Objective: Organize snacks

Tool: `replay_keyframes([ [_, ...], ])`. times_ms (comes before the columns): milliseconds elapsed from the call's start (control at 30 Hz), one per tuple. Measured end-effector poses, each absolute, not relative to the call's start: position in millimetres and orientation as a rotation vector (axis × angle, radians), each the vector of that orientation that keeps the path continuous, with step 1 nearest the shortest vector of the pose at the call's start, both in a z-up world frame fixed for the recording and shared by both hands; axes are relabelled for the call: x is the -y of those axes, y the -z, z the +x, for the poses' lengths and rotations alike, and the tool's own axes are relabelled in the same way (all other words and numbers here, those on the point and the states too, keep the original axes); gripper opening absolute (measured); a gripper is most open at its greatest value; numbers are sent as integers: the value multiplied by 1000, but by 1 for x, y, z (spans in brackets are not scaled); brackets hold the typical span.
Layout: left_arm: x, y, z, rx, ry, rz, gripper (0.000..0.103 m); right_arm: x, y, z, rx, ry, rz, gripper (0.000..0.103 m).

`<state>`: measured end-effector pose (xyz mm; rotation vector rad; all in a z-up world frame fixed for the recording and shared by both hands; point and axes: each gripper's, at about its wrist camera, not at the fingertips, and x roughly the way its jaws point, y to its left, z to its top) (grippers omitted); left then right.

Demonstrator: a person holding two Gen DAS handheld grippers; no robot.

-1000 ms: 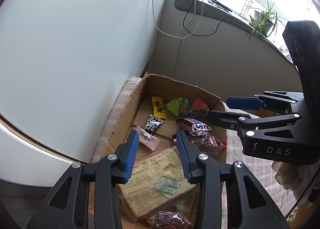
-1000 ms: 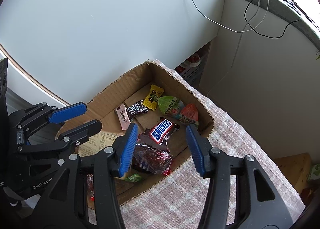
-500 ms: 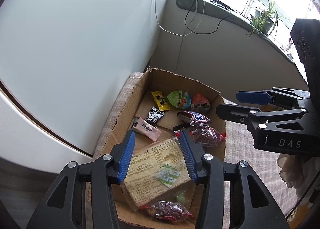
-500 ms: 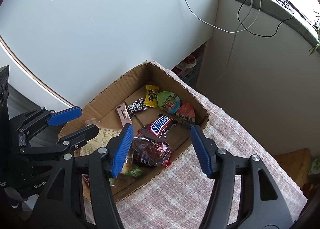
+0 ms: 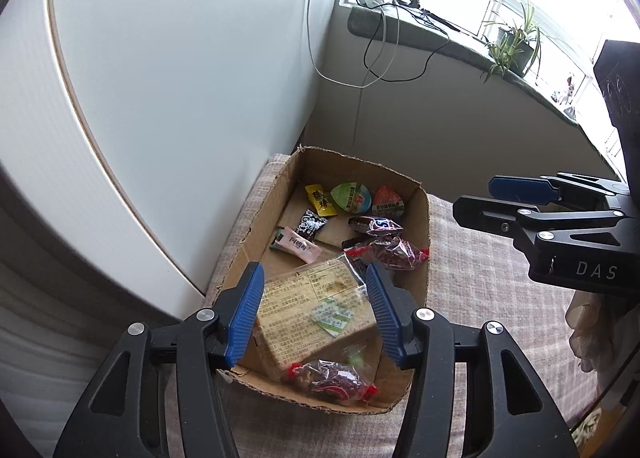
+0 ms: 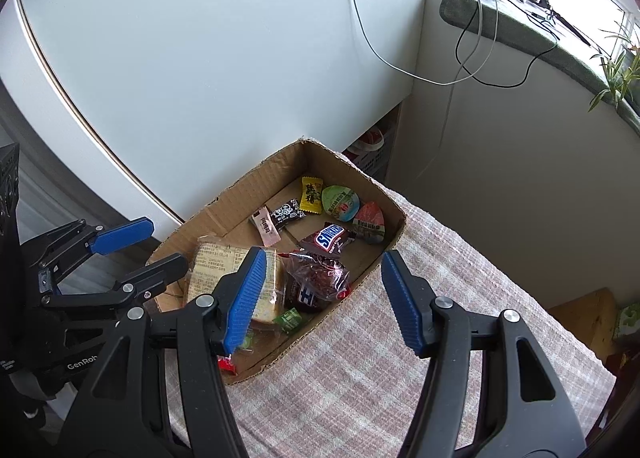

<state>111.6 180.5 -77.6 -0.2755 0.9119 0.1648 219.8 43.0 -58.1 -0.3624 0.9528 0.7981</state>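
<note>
In the right wrist view, the Snickers bar (image 6: 330, 238) shows its name.

left wrist: above, steeply down | right wrist: likewise | shared: cardboard box (image 5: 424, 242)

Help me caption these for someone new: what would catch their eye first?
The open cardboard box of bright snacks on the checked cloth, with a Snickers bar near its middle and a large wrapped bread pack at the near end. Both blue-padded tongs, left and right, hover empty above it; the left is opening.
</note>
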Motion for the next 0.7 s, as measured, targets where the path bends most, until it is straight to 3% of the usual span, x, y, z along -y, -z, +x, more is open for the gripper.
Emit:
replay_keyframes([
  [367,-158,40,61,-850,-205,-284,67,-4,31,172,-887,-761,-330,63],
  [467,-151,31,49,-831,-227,-276,78,5,27,160,-868,-728,-339,63],
  [567,-147,25,39,-817,-247,-285,79,16,24,149,-872,-714,-324,63],
  [633,-144,23,35,-823,-256,-286,79,22,23,143,-876,-703,-308,71],
  [667,-142,22,32,-822,-260,-290,79,26,22,140,-870,-697,-299,85],
  [700,-141,22,30,-824,-263,-296,79,30,20,136,-856,-692,-291,91],
])
